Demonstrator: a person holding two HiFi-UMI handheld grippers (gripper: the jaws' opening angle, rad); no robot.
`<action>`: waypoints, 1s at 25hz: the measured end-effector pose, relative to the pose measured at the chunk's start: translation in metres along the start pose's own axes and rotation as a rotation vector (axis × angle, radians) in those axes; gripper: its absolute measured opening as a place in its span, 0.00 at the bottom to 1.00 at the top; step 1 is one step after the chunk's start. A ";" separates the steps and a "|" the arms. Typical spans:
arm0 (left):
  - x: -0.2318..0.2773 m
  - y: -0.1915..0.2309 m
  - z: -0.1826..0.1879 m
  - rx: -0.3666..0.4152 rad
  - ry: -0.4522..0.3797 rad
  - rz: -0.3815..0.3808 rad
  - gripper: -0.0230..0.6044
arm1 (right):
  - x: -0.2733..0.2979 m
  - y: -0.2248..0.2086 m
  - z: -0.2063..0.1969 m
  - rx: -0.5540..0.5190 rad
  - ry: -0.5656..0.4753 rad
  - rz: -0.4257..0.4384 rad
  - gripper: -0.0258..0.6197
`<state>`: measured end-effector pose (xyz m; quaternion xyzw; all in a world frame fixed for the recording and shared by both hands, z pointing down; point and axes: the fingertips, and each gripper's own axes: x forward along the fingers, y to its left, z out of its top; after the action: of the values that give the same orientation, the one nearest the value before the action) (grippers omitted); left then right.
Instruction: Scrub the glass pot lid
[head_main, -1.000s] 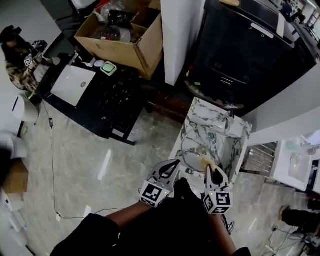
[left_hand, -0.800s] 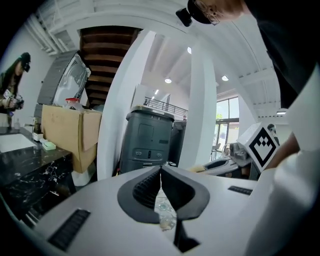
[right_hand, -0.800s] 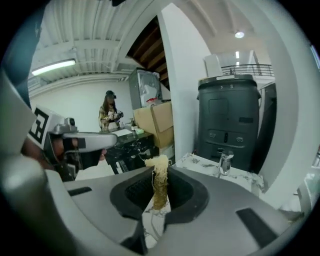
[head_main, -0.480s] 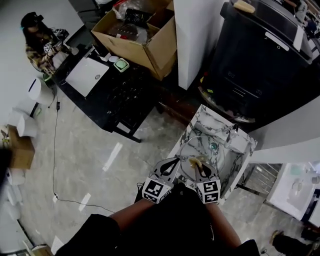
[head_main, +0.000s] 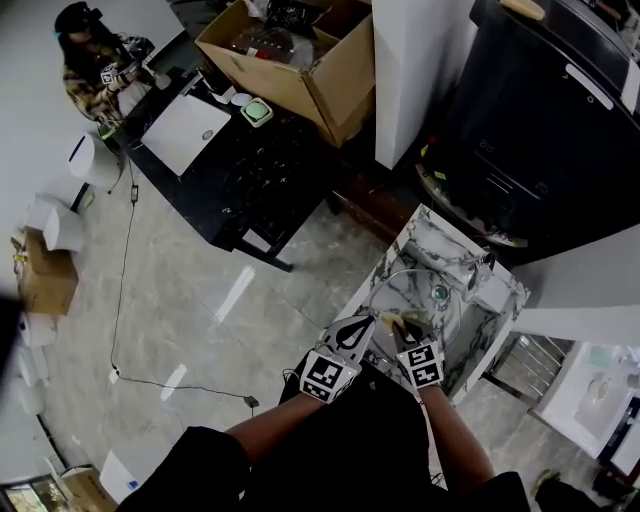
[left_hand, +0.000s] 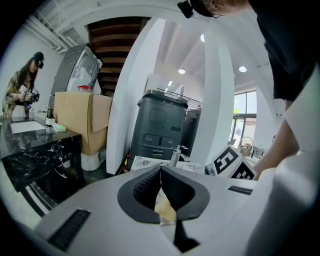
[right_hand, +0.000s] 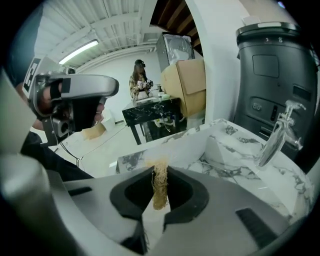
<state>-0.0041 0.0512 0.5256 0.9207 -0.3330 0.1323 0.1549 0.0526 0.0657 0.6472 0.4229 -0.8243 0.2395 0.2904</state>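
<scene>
Two claws over marble sink (head_main: 432, 232): my right claw (head_main: 404, 327) clamps fibrous scrubber (right_hand: 160, 186) for rubbing glass lid (head_main: 408, 292); left claw (head_main: 360, 330) pinched shut, pale scrap (left_hand: 165, 212) in gap, unidentified.

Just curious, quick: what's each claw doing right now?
Left gripper: jaws shut; pale scrap behind the tips, unidentifiable.
Right gripper: jaws shut on a tan fibrous scrubber.

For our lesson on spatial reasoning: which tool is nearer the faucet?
Right. The right tool, holding a loofah scrubber, is over the near rim of the sink, the faucet ahead to its right; the left tool sits farther left.
</scene>
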 end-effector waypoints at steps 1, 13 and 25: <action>0.002 0.002 -0.005 -0.002 0.006 0.006 0.06 | 0.007 0.000 -0.004 -0.005 0.012 0.013 0.13; 0.029 0.016 -0.022 0.034 0.038 0.024 0.06 | 0.072 -0.007 -0.057 -0.108 0.174 0.134 0.13; 0.032 0.023 -0.031 0.004 0.054 0.061 0.06 | 0.100 -0.019 -0.079 -0.105 0.232 0.144 0.13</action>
<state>0.0004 0.0276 0.5693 0.9065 -0.3562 0.1626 0.1578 0.0429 0.0500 0.7750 0.3166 -0.8248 0.2636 0.3873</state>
